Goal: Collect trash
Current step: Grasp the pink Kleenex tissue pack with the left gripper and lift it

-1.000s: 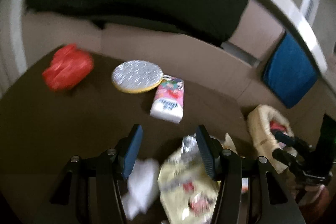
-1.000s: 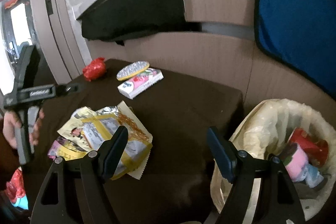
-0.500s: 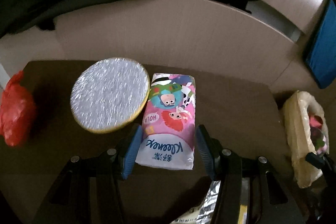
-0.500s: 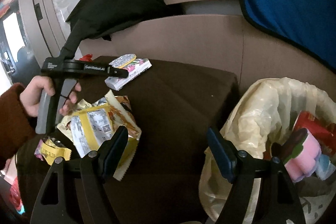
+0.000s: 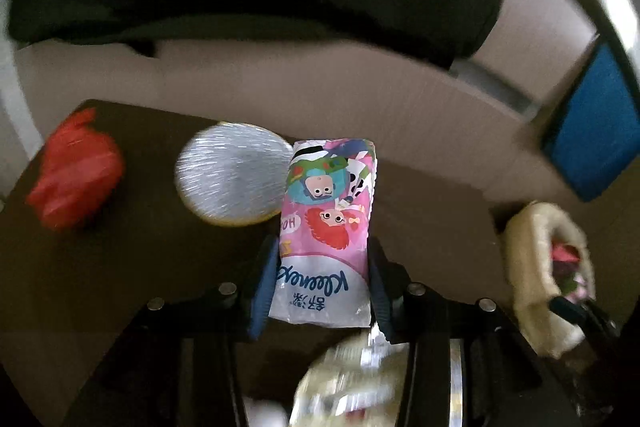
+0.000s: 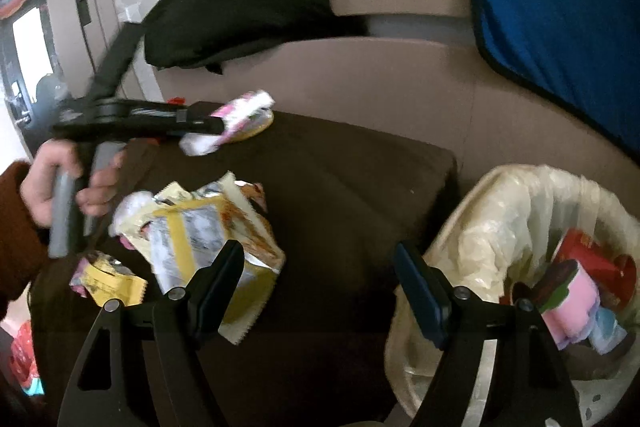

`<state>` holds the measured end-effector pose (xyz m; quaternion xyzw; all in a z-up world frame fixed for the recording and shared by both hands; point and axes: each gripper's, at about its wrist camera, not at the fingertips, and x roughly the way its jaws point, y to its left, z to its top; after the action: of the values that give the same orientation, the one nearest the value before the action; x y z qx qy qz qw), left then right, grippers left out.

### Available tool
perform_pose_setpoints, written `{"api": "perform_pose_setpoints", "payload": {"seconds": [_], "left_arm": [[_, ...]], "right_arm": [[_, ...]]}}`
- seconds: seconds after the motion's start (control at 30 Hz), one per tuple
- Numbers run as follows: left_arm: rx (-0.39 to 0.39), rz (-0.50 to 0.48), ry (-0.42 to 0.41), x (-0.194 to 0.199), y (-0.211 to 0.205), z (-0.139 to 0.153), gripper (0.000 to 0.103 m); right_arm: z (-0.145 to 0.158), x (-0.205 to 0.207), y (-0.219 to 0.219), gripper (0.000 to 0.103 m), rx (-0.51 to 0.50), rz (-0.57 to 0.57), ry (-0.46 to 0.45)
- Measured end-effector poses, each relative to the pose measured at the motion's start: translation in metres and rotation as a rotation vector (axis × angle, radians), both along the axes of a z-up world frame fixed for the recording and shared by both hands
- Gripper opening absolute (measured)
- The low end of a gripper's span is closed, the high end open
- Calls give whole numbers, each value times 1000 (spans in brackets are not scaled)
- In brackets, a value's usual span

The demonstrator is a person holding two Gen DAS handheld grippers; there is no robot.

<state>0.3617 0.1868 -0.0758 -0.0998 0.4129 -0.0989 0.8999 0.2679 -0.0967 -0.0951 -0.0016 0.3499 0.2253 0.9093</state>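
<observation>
My left gripper (image 5: 320, 287) is closing its jaws around the tissue pack (image 5: 328, 227), whose white lower end sits between the blue pads at the centre of the left wrist frame; both pads look pressed against its sides. In the right wrist view the pack (image 6: 228, 123) appears lifted clear of the brown table (image 6: 340, 187) in the upper left of the frame. A silver round disc (image 5: 232, 179) lies just left of the pack, and a red crumpled bag (image 5: 76, 175) sits at the left edge. My right gripper (image 6: 320, 287) hangs wide open with nothing between its fingers, low in its frame. The foil wrappers (image 6: 200, 231) lie at lower left, and the lined trash bin (image 6: 500, 227) is at lower right.
</observation>
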Motion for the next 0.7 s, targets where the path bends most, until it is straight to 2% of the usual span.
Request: {"api": "perform_pose_setpoints", "payload": {"seconds": [0.2,0.4,0.53,0.6,0.7], "left_arm": [[-57,125,-77,-87,63,23,43],[-28,291,-116,-151,106,17,43],[-62,361,-125,-172,126,4,43],[-88,375,-118,-177,137,-1,43],[-96,383,-116,-184,152,-5,43]], "right_arm": [[21,-10,41,75,25,124,-2],[34,-22,114,75,-5,276,-1],[37,-13,161,75,-58,289,-4],[38,4,175,75,-82,267,-14],[36,47,188,75,-91,225,35]]}}
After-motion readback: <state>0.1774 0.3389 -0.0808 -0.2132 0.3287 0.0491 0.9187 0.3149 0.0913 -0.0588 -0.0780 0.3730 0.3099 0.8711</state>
